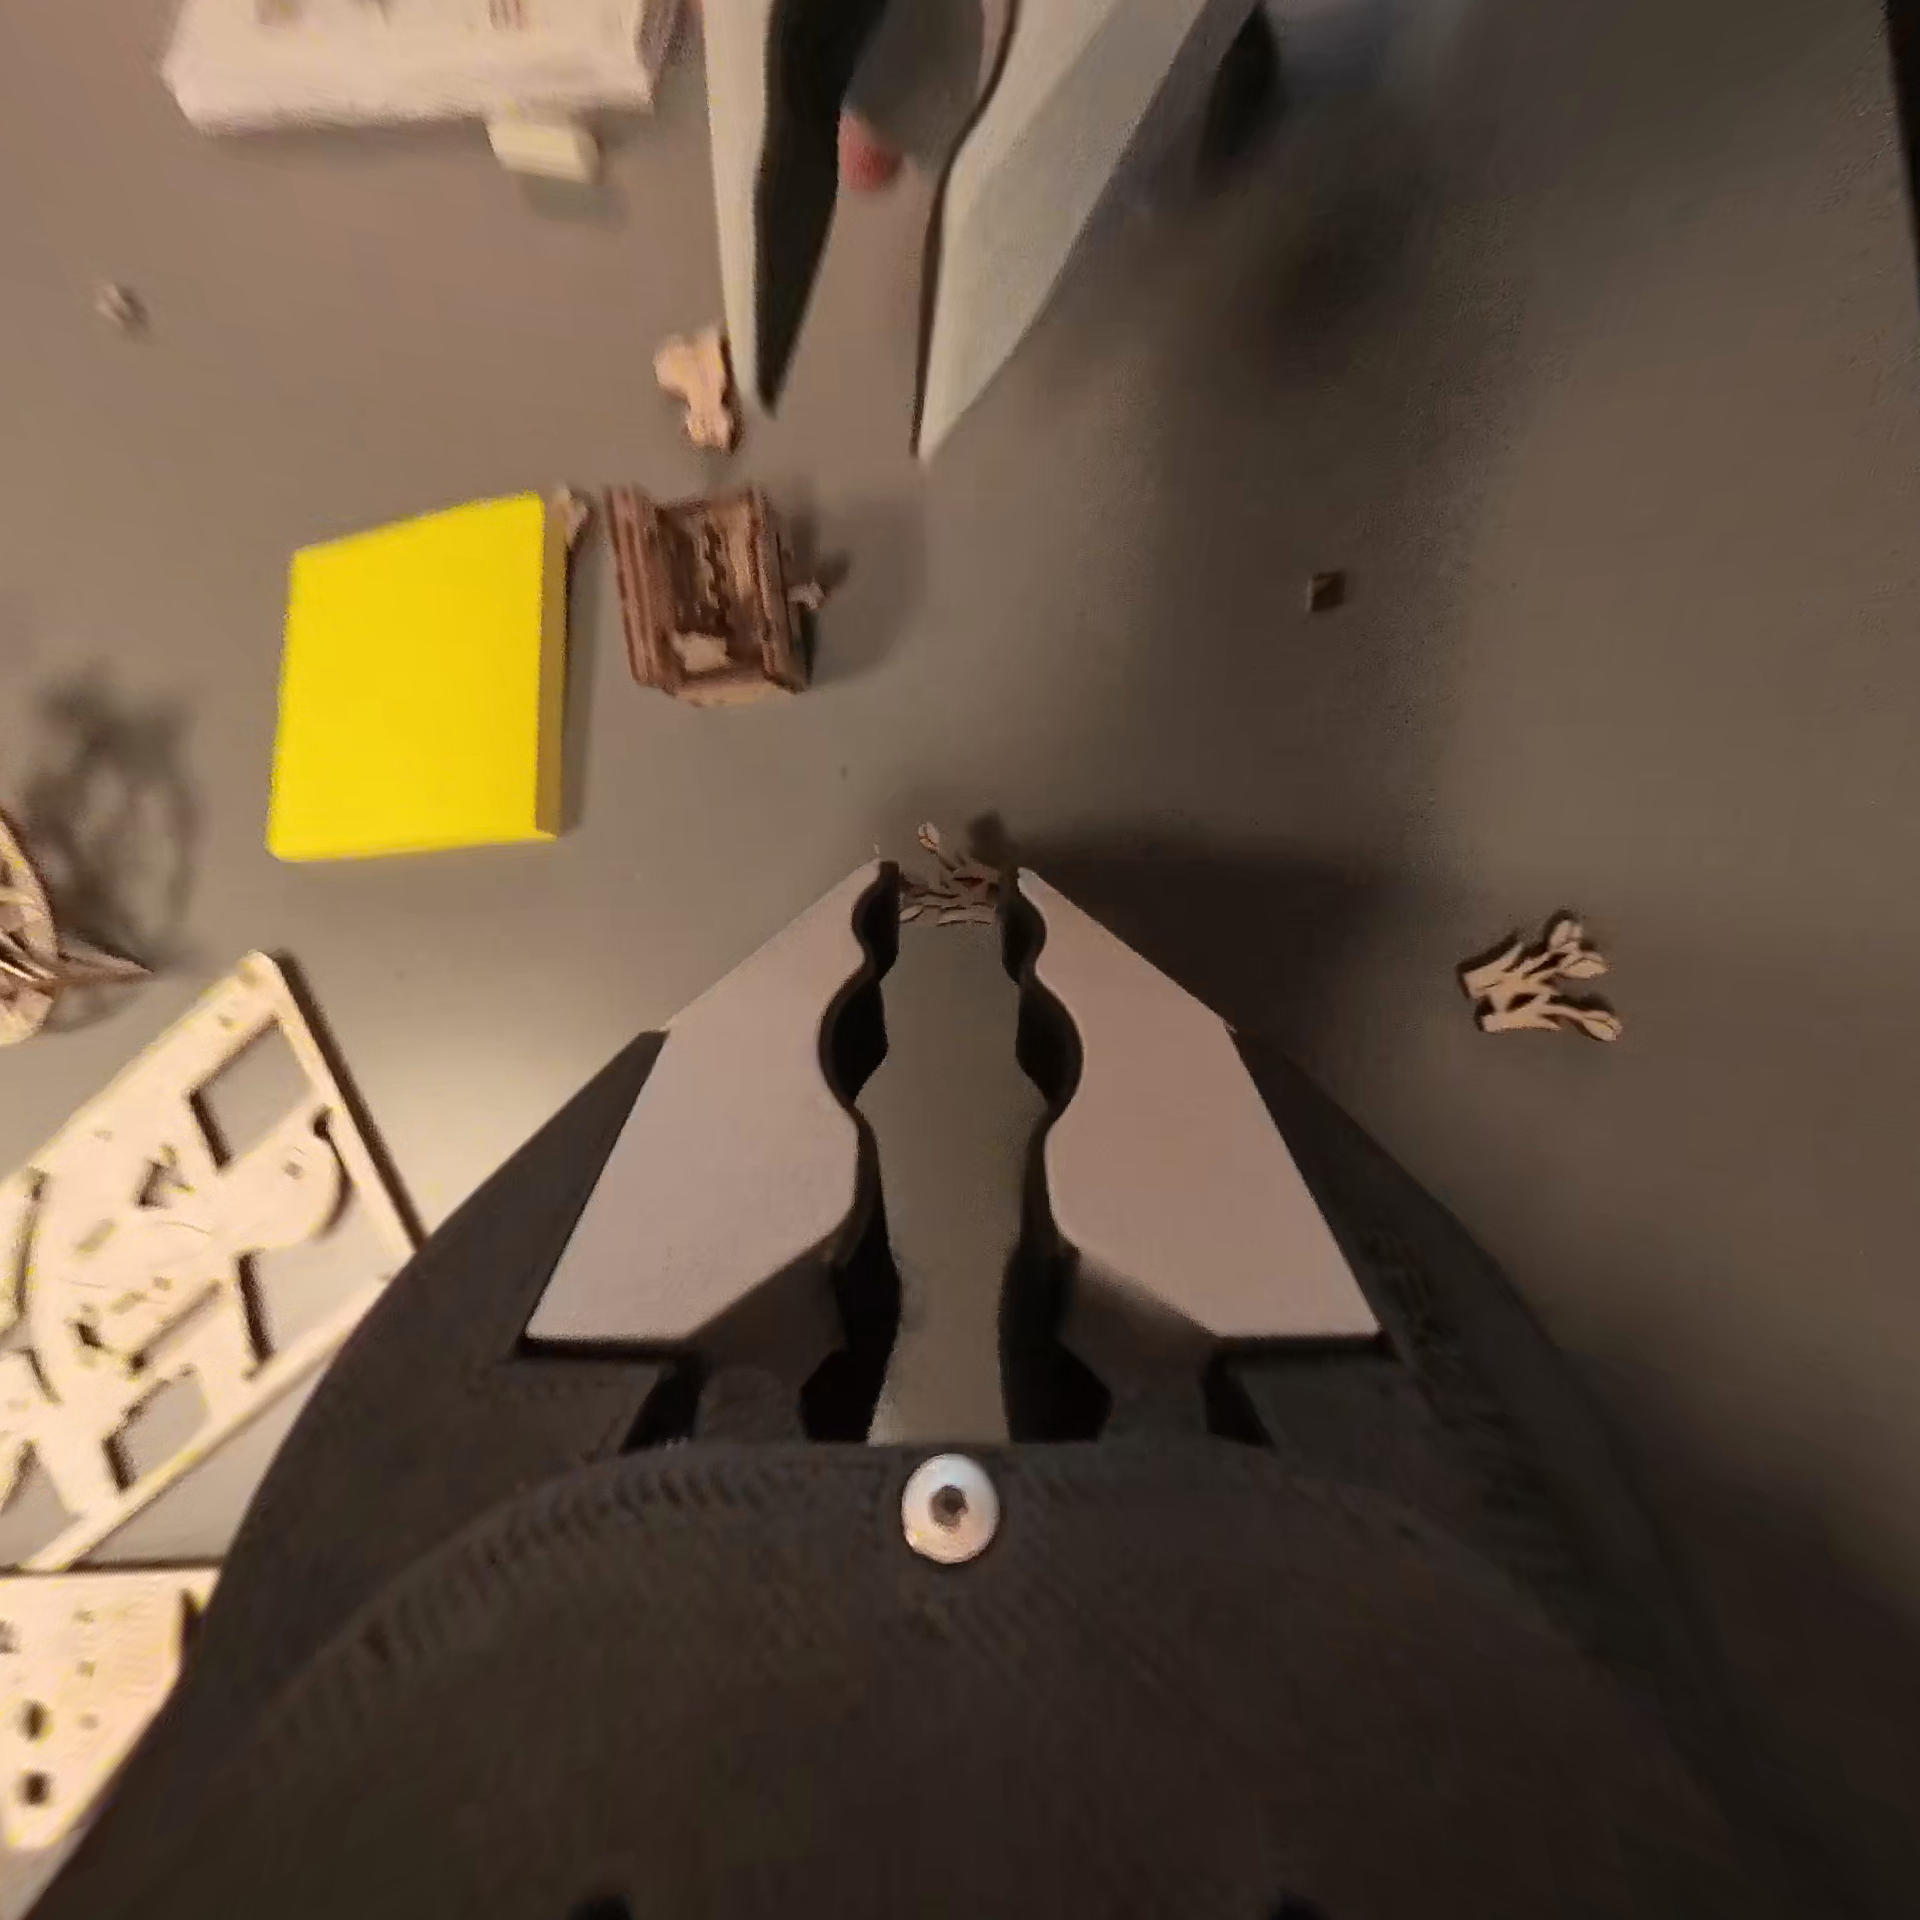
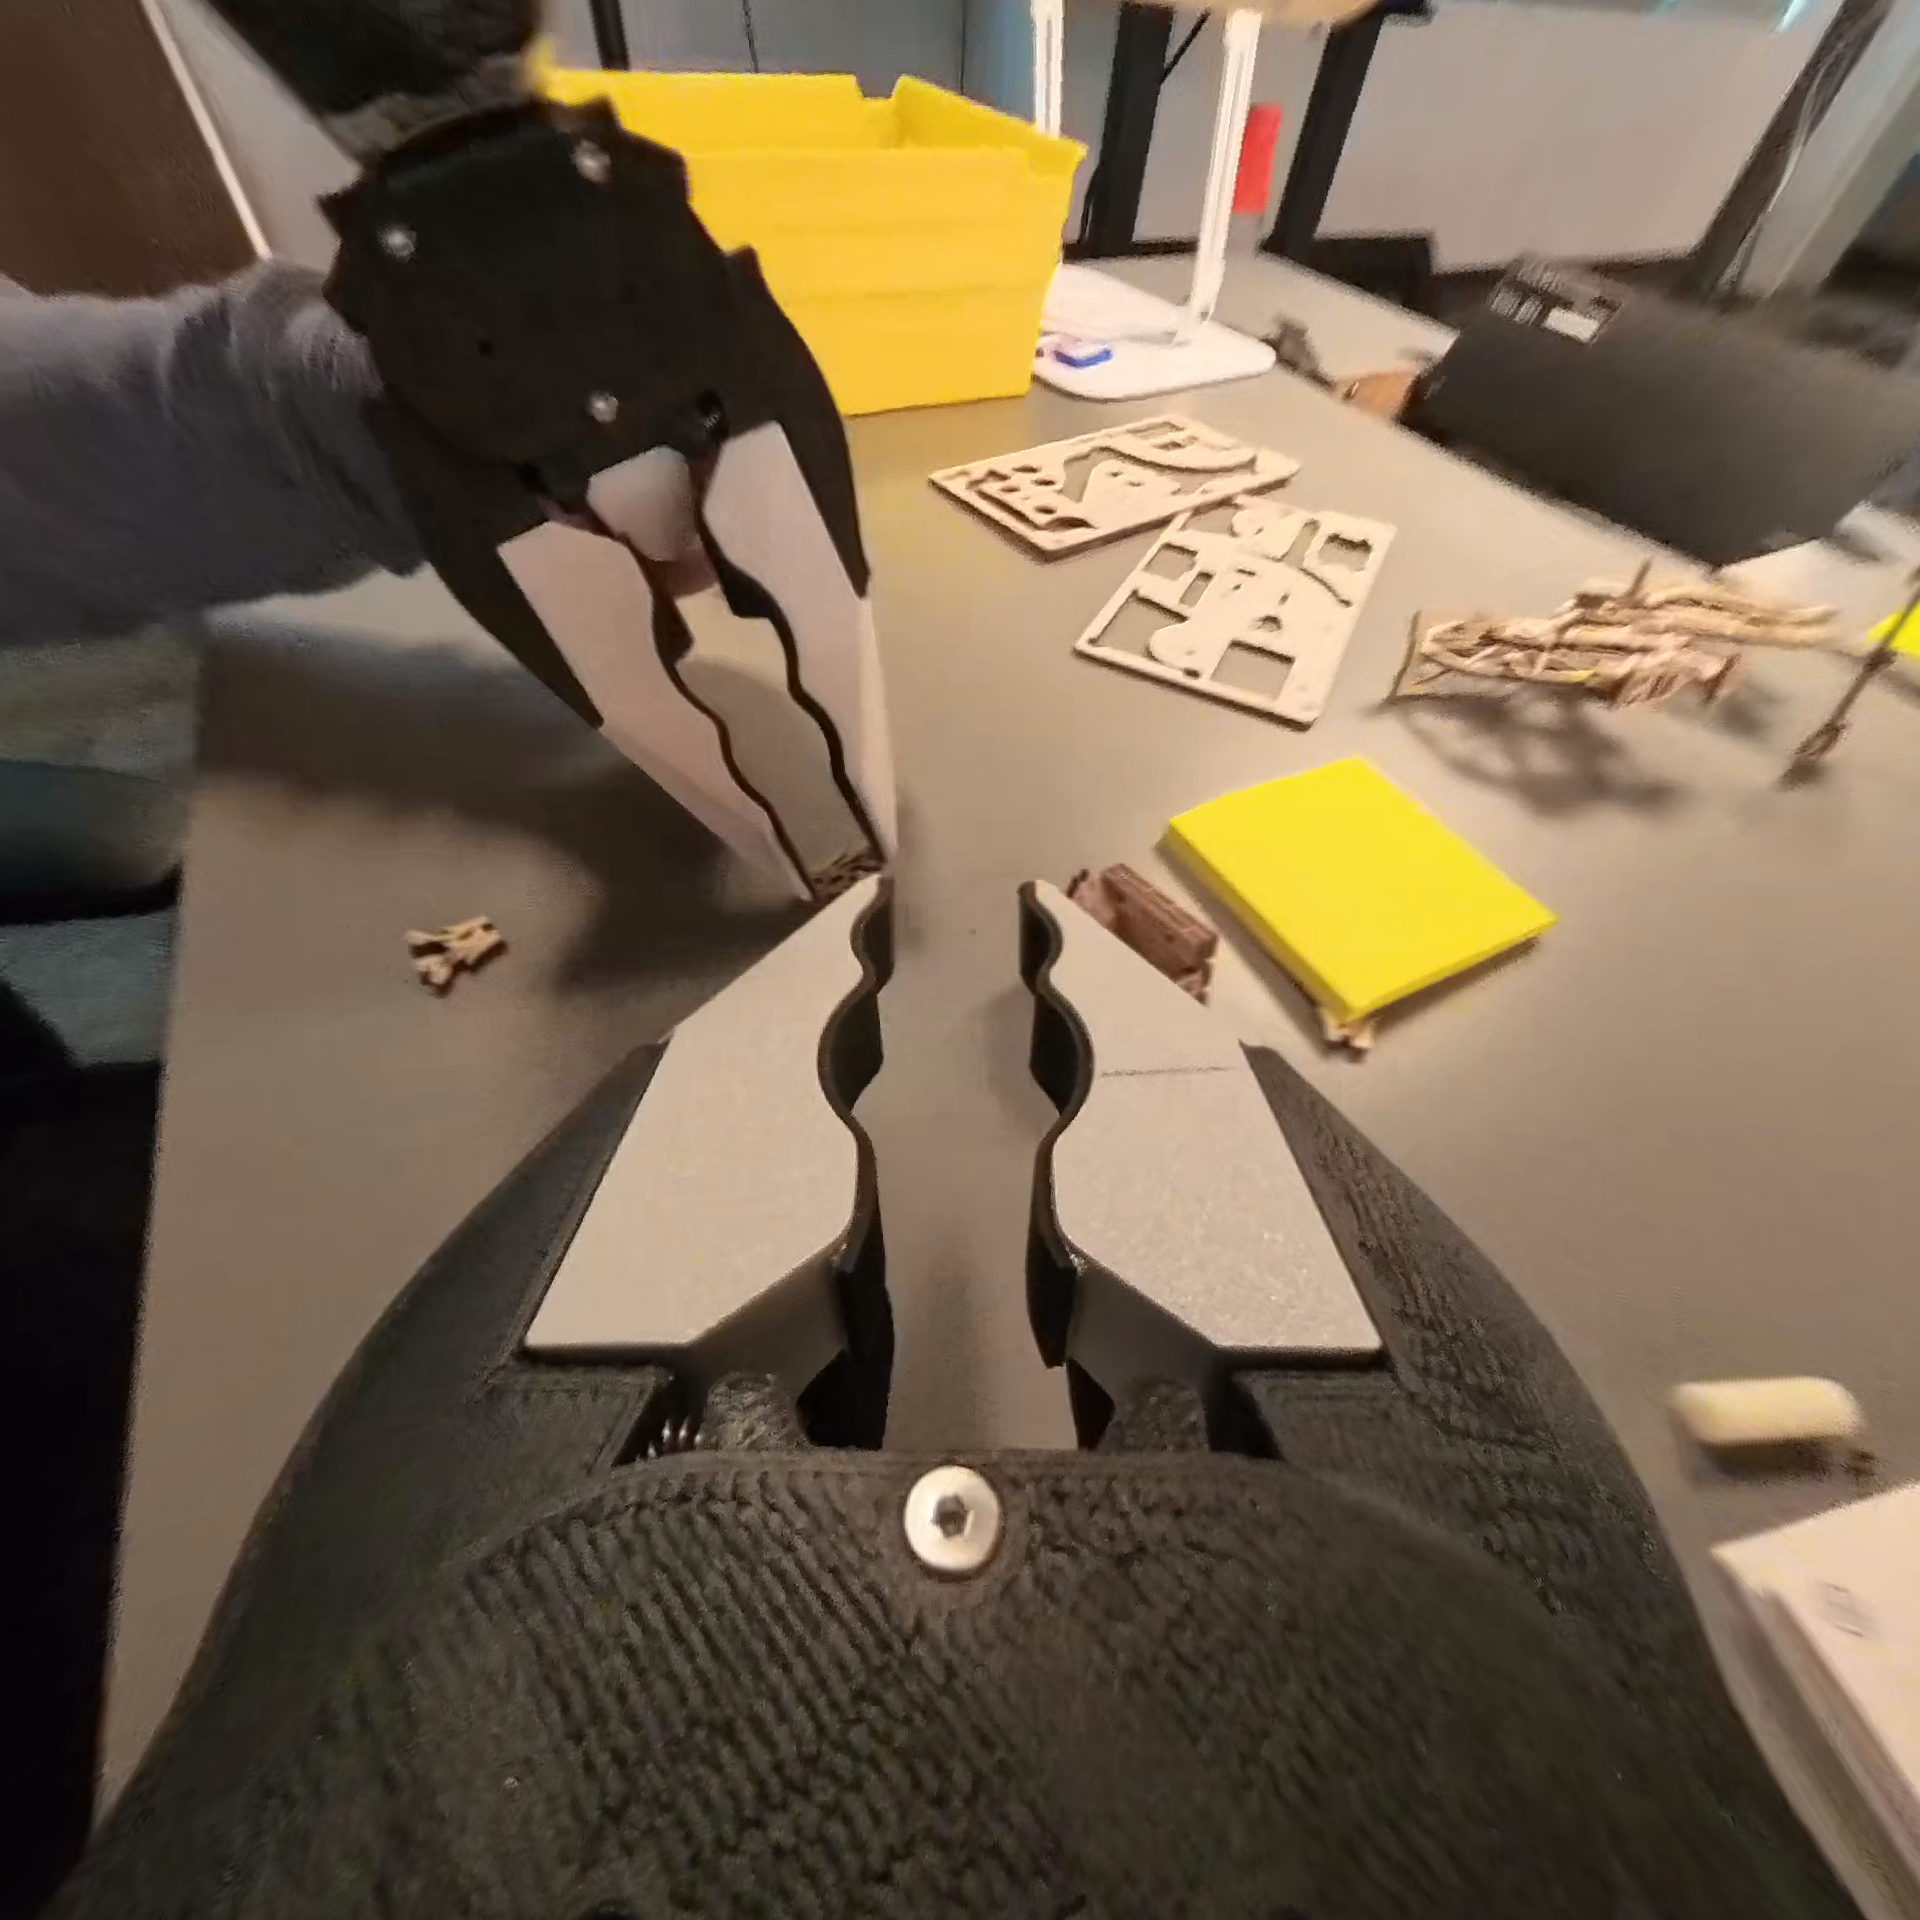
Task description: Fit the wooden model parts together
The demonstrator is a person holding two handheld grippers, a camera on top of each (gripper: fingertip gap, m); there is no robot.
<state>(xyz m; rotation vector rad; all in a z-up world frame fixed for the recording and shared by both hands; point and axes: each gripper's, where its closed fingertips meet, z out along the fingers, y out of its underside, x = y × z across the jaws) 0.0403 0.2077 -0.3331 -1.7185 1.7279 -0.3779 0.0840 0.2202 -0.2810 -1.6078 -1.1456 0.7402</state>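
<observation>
The small wooden part (image 1: 951,896) lies on the grey table (image 1: 1351,675), right between the tips of our left gripper (image 1: 951,883). The jaws stand narrow around it; whether they already press it we cannot tell, since the piece is tiny and blurred. To do this pickup well, we judge that we should close slowly and squarely on its flat faces, because so thin a cutout could tip or snap out. Our right gripper (image 2: 956,899) hangs empty just beside, jaws apart, its tips near the left one's; we should keep it clear until the grip is sure. The brown assembled block (image 1: 712,597) stands farther on, next to the yellow pad (image 1: 416,675), probably the body to fit into. Another loose cutout (image 1: 1538,977) lies off to the side, and a third (image 1: 701,384) beyond the block.
</observation>
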